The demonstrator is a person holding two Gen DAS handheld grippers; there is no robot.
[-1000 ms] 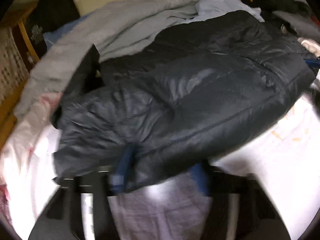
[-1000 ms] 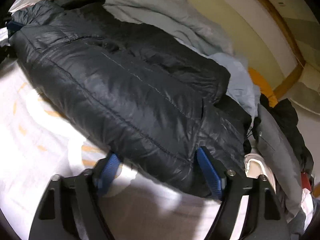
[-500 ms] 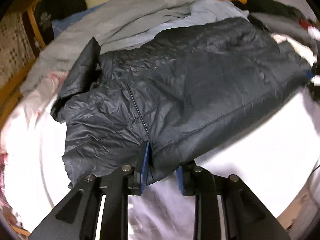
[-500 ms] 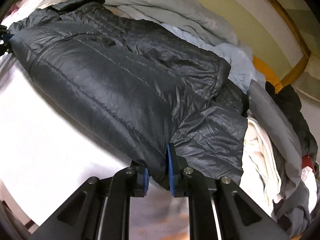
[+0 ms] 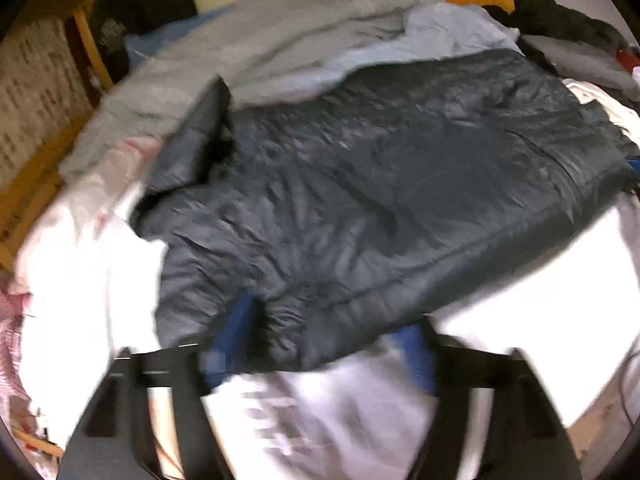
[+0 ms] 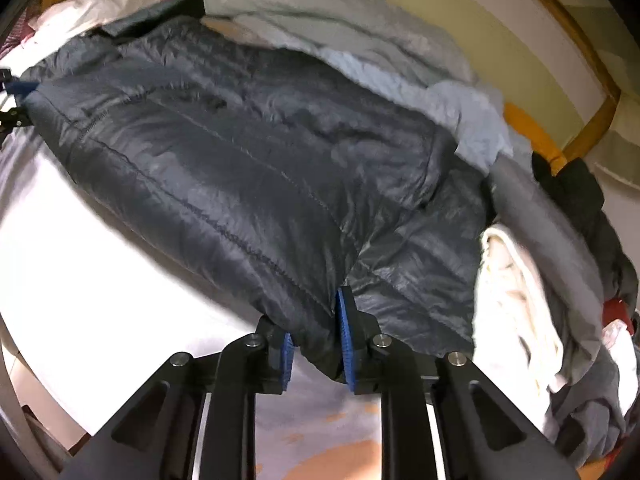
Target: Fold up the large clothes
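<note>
change: half a second ago the left gripper [image 5: 320,344] pinched the hem; now its jaws are opening wide, hem loose between the pads.
right gripper [image 6: 316,344]: jaws opening slightly, pads still on a hem fold.
jacket [image 5: 380,200]: dark puffer on white bedding [image 5: 80,260], laundry pile at 12 o'clock.
axis: 8 to 2 o'clock in left view; jacket at 12 from both jaws.
views: only right view shows the cream garment [image 6: 516,300] at 3 o'clock.
</note>
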